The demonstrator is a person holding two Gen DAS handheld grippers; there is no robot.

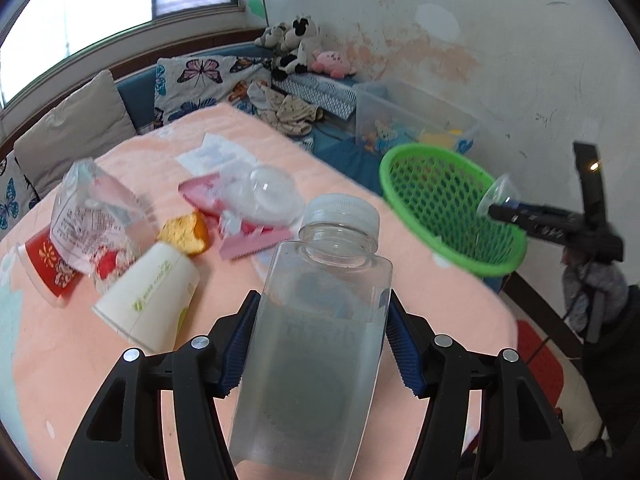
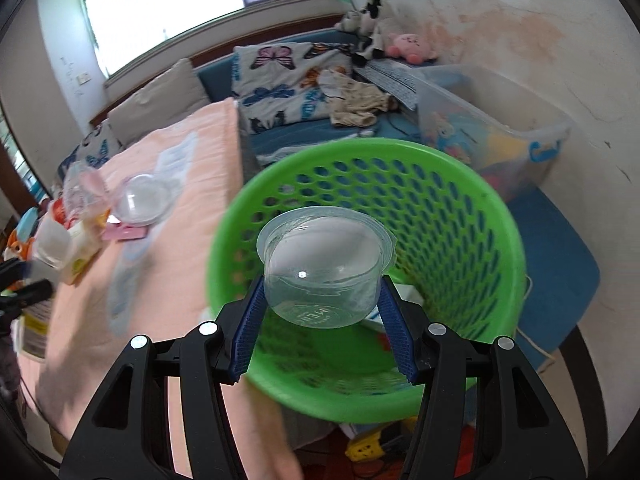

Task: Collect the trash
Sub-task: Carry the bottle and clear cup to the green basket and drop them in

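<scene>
Your left gripper (image 1: pixel 320 336) is clamped on a clear plastic bottle (image 1: pixel 316 344), its blue pads pressing both flat sides; the bottle stands upright between them with its white cap (image 1: pixel 343 210) on top, raised above the peach-coloured table cover (image 1: pixel 440 320). Your right gripper (image 2: pixel 322 320) pinches a small clear plastic cup (image 2: pixel 324 264) by its sides, mouth turned up and away from you, and holds it over the opening of the green mesh basket (image 2: pixel 460 216). From the left wrist view the same cup sits at the basket's far rim, at the tip of the right gripper.

Further out on the table, to your left, more trash lies loose: a white paper cup (image 1: pixel 148 296) on its side, a red paper cup (image 1: pixel 50 268), a crinkled clear wrapper (image 1: pixel 96 216), an orange-gold piece (image 1: pixel 184 234), a pink packet (image 1: pixel 244 236) and a clear dome lid (image 1: pixel 276 196).
</scene>
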